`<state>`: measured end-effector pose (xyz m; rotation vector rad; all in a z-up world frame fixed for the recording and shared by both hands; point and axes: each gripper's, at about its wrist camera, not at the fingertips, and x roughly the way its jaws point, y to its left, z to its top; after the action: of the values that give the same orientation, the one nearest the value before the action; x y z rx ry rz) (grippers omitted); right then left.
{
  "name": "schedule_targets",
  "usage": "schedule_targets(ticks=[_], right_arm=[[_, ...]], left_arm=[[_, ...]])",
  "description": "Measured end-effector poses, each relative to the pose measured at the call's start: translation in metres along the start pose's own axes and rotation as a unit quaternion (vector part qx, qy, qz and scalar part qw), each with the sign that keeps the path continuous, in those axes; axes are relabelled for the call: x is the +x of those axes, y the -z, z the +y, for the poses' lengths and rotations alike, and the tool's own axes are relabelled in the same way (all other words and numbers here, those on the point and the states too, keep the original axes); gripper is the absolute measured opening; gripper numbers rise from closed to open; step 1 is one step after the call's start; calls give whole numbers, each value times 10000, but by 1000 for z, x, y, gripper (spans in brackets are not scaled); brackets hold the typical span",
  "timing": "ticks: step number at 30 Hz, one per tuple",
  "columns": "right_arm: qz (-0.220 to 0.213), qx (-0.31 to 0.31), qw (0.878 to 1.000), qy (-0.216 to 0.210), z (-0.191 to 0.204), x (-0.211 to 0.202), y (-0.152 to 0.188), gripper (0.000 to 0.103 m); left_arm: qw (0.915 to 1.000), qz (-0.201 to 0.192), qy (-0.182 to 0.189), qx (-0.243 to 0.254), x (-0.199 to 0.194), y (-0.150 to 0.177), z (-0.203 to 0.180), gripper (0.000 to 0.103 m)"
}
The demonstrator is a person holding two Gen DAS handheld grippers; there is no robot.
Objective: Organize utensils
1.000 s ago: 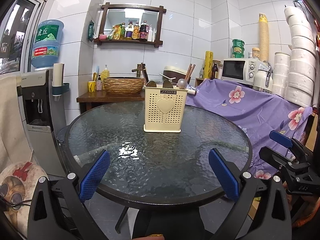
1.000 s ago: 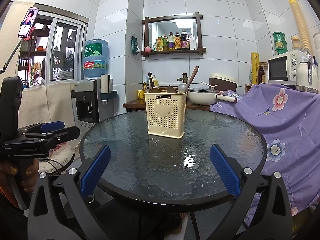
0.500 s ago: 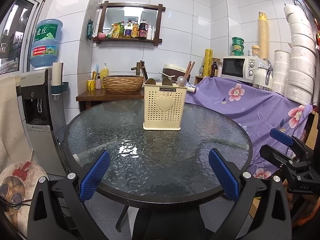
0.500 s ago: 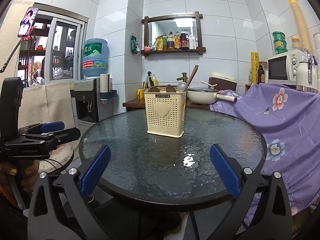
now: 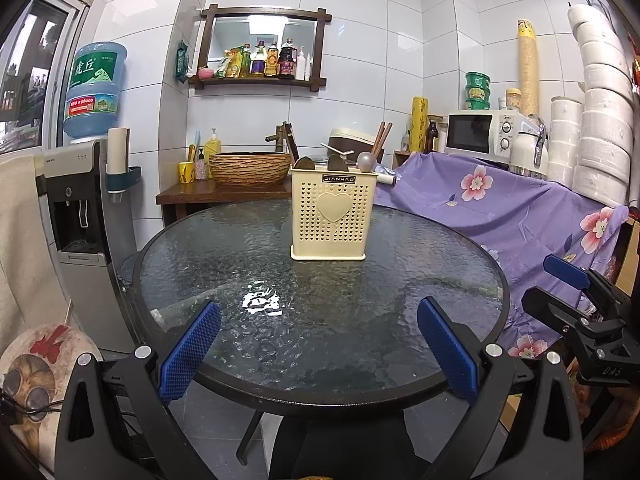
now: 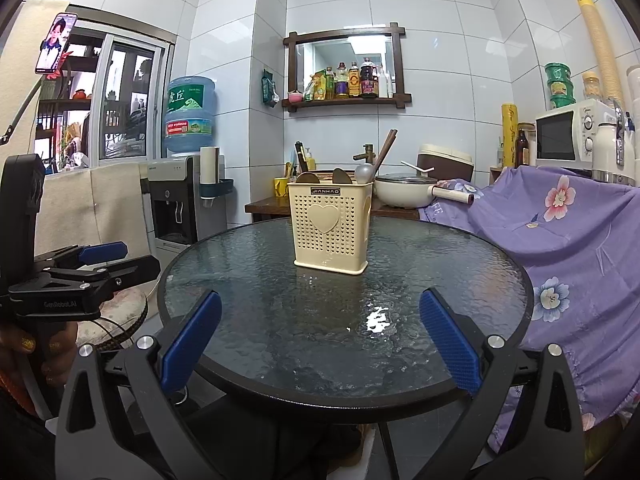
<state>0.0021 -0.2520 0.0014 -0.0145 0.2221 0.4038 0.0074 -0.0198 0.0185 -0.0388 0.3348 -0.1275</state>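
Currently both claws apart, empty | left gripper point(image 5: 318, 342), right gripper point(image 6: 319, 338) | ahead: cream perforated plastic utensil caddy point(image 5: 333, 218) on round textured-glass table point(image 5: 400, 320) | likely light, stiff, slides on glass; grip rim; protruding spoon ends point(image 6: 364, 172) slick, thin.

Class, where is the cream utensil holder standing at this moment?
In both wrist views the cream utensil holder stands upright on the round glass table, toward its far side, well beyond both open grippers.

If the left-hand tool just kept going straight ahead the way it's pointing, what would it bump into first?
Probably the cream utensil holder standing on the glass table. The left gripper points almost straight at it, jaws open and empty, with only bare tabletop between. Depth is hard to judge here.
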Motion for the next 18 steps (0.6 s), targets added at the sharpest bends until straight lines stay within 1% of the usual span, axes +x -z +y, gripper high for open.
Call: schedule_targets(ticks=[18], right_arm=[[24,-23,10000,-14,1,1,0,97]], left_arm=[[10000,5,-13,-6,0,0,-1,97]])
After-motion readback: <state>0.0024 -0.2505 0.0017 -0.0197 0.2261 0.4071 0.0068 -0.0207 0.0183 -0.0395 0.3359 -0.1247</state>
